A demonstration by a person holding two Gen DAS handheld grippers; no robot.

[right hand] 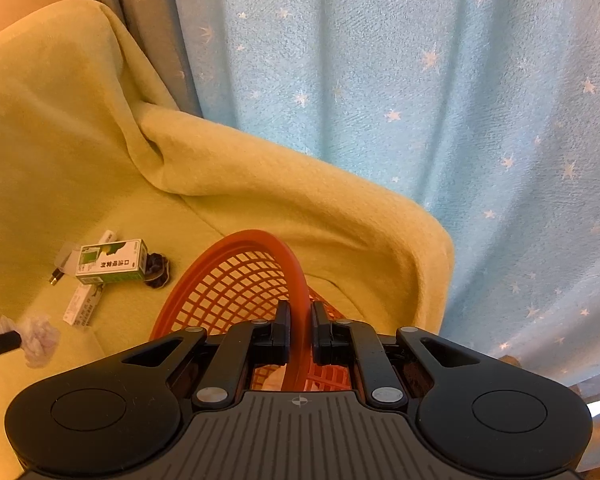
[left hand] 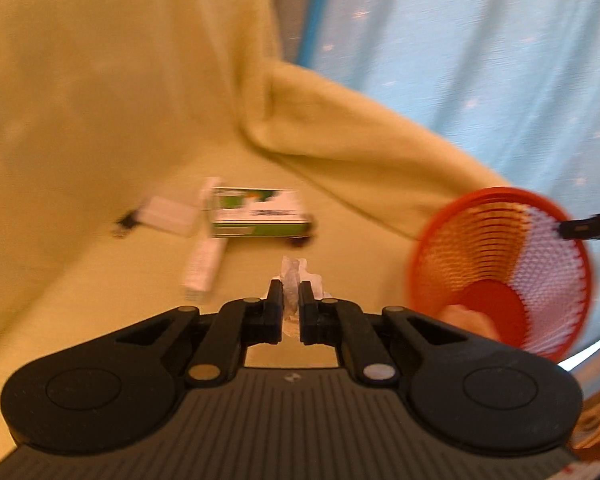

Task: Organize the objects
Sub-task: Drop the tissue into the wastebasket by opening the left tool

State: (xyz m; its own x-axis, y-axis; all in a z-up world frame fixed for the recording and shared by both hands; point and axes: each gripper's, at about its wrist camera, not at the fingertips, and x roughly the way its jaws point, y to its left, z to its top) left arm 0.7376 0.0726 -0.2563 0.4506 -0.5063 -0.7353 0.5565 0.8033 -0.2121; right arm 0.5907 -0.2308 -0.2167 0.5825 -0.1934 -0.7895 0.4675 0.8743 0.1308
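We hold a crumpled wad of clear wrapper (left hand: 296, 280) pinched between the fingers of our left gripper (left hand: 290, 304), which are closed on it and lifted above the yellow-green blanket (left hand: 100, 80). Our right gripper (right hand: 300, 328) has its fingers clamped on the rim of the red mesh basket (right hand: 236, 280), which is tipped so that its mouth faces the left gripper. In the left wrist view the basket sits off to the right, near but apart from the wad, and something pale already lies in its bottom; we cannot tell what.

We judge the step in hand to be carrying the wad across and dropping it into the basket. To do it well, we should bring the left fingers past the near rim and well over the opening before letting go, since a light wrapper can cling to the fingers or drift wide. The right grip should keep the basket steady and tilted toward the approach.

Waiting on the blanket are a green-and-white carton (right hand: 112, 262), a slim white box (right hand: 85, 305) partly beneath it, a dark scrunchie (right hand: 157, 270) against its far end, a small white pack (left hand: 168, 216) and a cable plug (right hand: 55, 278).
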